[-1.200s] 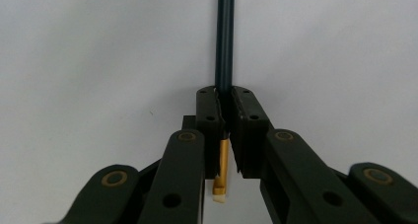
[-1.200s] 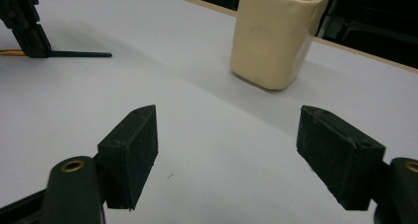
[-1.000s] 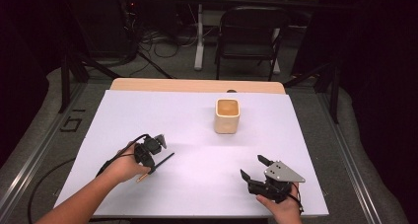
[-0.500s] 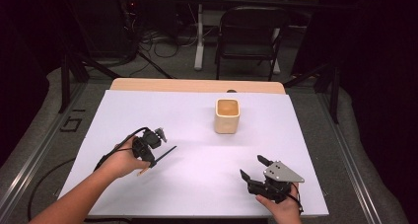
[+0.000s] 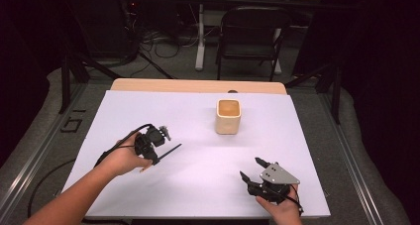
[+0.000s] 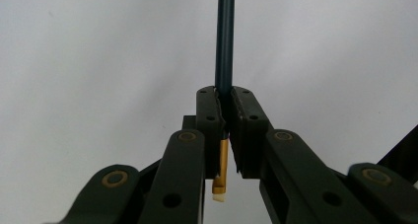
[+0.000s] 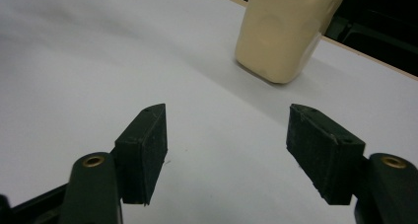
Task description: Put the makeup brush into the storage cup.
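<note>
- The pencil [image 6: 225,51] is clamped tight in the left gripper [image 5: 157,150], lifted near the table's [image 5: 307,136] left edge.
- The cup [image 5: 228,116] is waiting near the far edge; a steady, upright approach is advised.
- The right gripper [image 7: 226,150], just narrowed slightly, is kept wide and empty.

White table sheet [image 5: 198,185] bare between both hands; sole obstacle cream cup [image 5: 228,116], far centre.
</note>
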`<state>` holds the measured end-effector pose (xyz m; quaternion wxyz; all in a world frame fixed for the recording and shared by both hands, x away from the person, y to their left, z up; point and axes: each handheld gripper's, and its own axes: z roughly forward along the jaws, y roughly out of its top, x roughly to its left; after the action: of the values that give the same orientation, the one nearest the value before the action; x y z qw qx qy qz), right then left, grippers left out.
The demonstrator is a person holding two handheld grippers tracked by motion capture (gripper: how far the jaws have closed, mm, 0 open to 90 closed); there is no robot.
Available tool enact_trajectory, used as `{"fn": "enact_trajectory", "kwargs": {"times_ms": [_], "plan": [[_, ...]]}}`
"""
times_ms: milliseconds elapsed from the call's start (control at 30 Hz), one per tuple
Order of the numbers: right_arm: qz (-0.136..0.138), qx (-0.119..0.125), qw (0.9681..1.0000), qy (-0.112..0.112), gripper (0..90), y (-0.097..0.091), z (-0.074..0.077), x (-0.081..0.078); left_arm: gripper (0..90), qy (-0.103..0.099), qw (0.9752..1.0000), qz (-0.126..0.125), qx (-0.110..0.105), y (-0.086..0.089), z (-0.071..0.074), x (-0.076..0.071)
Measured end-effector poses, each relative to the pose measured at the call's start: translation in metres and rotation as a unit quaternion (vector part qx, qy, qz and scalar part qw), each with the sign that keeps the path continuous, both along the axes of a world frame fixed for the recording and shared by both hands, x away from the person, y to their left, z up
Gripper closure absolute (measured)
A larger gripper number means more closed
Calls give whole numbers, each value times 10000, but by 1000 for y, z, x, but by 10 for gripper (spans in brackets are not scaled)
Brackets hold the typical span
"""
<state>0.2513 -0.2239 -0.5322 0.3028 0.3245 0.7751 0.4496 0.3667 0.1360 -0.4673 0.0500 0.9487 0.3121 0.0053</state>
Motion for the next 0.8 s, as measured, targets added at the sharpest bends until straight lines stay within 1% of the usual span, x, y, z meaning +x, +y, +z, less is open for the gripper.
{"fn": "enact_trajectory", "kwargs": {"times_ms": [33, 67, 200, 233, 267, 300, 367, 433, 567, 633, 700, 800], "plan": [[3, -18, 10000, -9, 330, 0, -1, 0, 835, -18, 10000, 16, -14, -2, 1, 0], [12, -63, 10000, 19, 332, 1, -1, 0, 835, -16, 10000, -40, -9, -3, 2, 0], [39, -177, 9998, 46, 332, 3, -2, 1, 835, -39, 9999, -122, -3, -11, 7, 1], [25, -201, 9998, 35, 332, 3, -2, 1, 835, -43, 9998, -190, 5, -14, 9, 2], [38, -244, 9997, 52, 332, 5, -3, 1, 835, -34, 9998, -207, -6, -17, 10, 2], [49, -312, 9995, 98, 332, 6, -3, 2, 835, -35, 9996, -267, 4, -19, 11, 2], [79, -405, 9991, 120, 332, 8, -4, 2, 835, -16, 9993, -372, 29, -25, 13, 2], [104, -508, 9986, 127, 332, 10, -5, 2, 835, 17, 9990, -440, 8, -30, 14, 4], [161, -573, 9982, 70, 338, 11, -4, 3, 835, 64, 9985, -537, -10, -38, 17, 8], [143, -623, 9979, 45, 337, 12, -4, 3, 835, 123, 9982, -592, -10, -41, 18, 10], [151, -656, 9977, 38, 337, 12, -5, 3, 835, 185, 9979, -627, -15, -45, 19, 12], [143, -695, 9975, 70, 338, 12, -5, 3, 835, 221, 9974, -683, 10, -50, 21, 16]]}}
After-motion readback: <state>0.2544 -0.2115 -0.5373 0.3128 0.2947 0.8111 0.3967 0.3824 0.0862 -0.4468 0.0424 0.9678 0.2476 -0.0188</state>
